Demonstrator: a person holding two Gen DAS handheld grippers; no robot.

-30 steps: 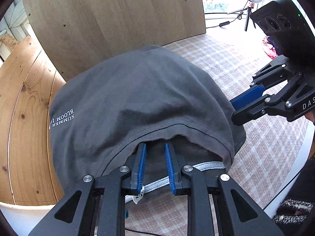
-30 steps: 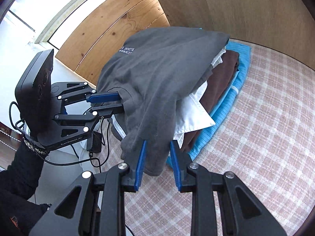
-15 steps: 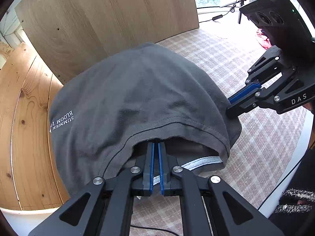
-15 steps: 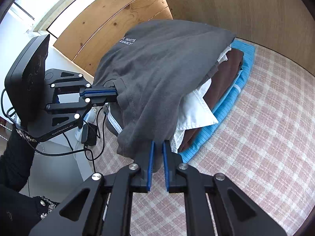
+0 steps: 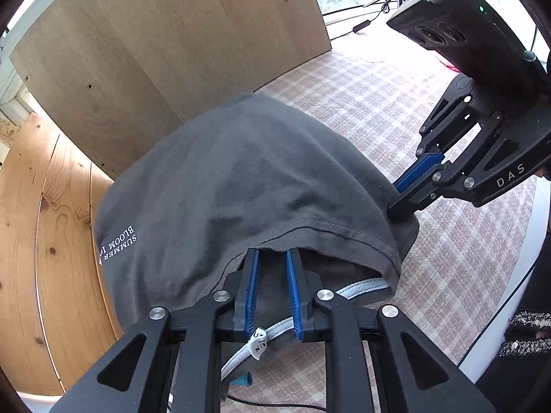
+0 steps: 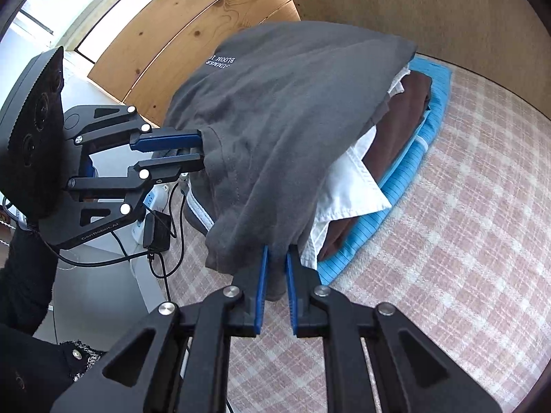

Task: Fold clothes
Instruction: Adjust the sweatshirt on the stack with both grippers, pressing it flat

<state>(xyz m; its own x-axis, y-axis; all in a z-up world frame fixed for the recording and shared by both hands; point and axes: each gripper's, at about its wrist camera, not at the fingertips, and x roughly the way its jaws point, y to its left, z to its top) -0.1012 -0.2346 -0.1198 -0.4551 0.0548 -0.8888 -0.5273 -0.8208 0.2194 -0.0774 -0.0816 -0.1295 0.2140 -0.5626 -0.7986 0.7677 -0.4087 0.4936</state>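
Both tools stand parted at the grey T-shirt [image 6: 286, 113] hem atop the clothes pile — left tool [image 5: 272, 258], right tool [image 6: 275, 258] — gripping nothing.

A home room: checked bedcover [image 6: 447, 206], wood-panelled wall [image 5: 51, 241], stacked clothes [image 6: 396, 130].

Counted: two grippers [image 5: 272, 258] [image 6: 275, 253]; four stacked garments — one grey shirt [image 6: 282, 110], one white [image 6: 347, 186], one brown [image 6: 396, 130], one blue [image 6: 406, 168].
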